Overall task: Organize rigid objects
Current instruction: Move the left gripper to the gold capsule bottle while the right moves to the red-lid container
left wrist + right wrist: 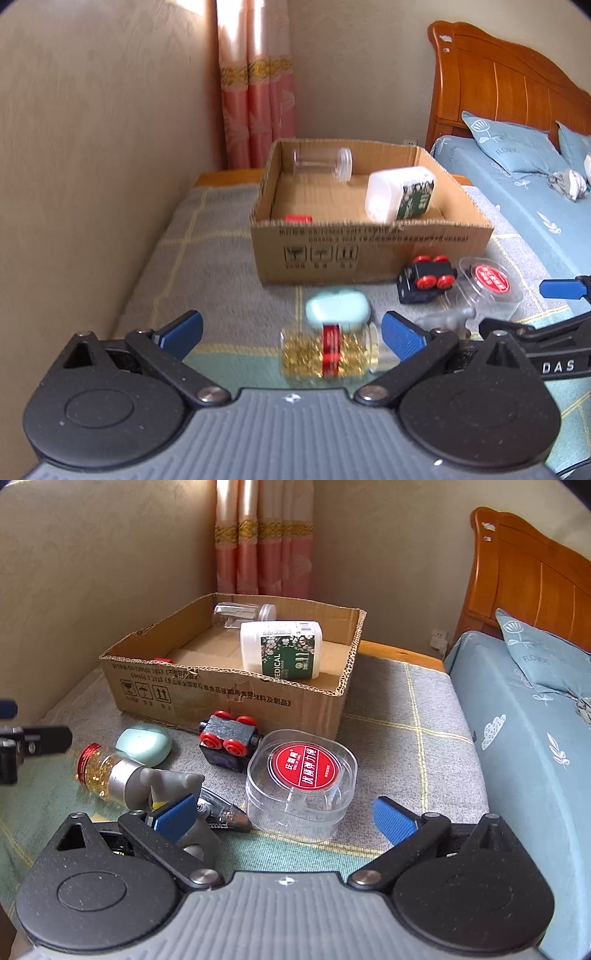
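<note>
A cardboard box (369, 251) (221, 698) stands on the grey blanket; in it lie a white bottle with a green label (400, 194) (280, 650), a clear jar (323, 162) (240, 614) and a red-capped item (297, 218). In front lie a gold-filled bottle with a red band (328, 350) (98, 771), a mint case (338, 308) (144, 744), a black toy car with red wheels (426, 280) (229, 744), a clear case with a red label (487, 284) (301, 775) and a grey sprayer (166, 782). My left gripper (291, 334) is open around the gold bottle. My right gripper (284, 812) is open before the clear case.
A wall runs along the left. A pink curtain (258, 92) hangs behind the box. A bed with a blue sheet (528, 738) and wooden headboard (498, 85) borders the right. A pen-like item (221, 812) lies by the right gripper's left finger.
</note>
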